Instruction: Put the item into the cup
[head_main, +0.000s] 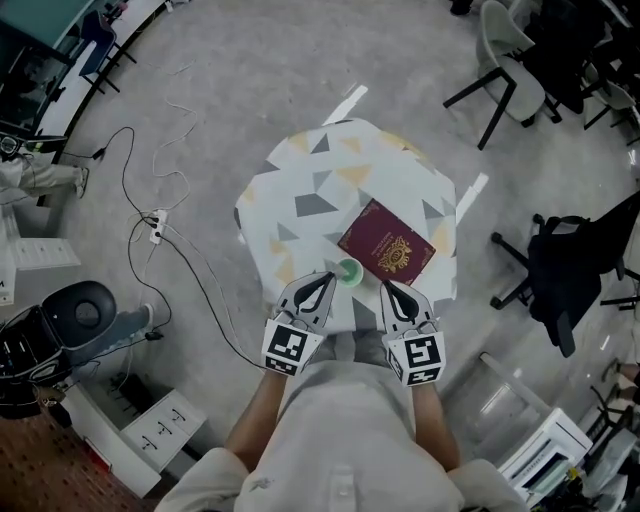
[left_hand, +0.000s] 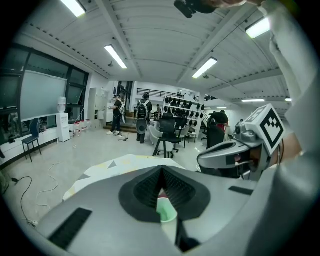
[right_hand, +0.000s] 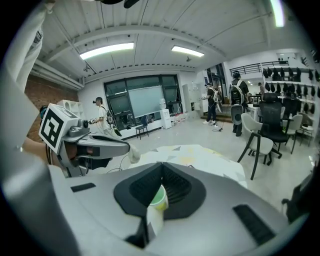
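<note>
A maroon passport booklet (head_main: 386, 250) lies flat on the small round table (head_main: 330, 165) with its patterned cloth. A small green cup (head_main: 348, 271) stands upright just left of the booklet's near corner. My left gripper (head_main: 329, 276) is shut and empty, its tip right beside the cup on the left. My right gripper (head_main: 386, 287) is also shut and empty, just right of the cup and at the booklet's near edge. In the left gripper view the cup (left_hand: 166, 210) shows through the gap behind the closed jaws. The right gripper view shows the cup (right_hand: 159, 198) the same way.
Black office chairs (head_main: 560, 265) stand on the floor to the right and far right. Cables and a power strip (head_main: 156, 226) trail across the floor on the left. Boxes and a bin (head_main: 80, 312) sit near left. People stand far off (left_hand: 143, 117).
</note>
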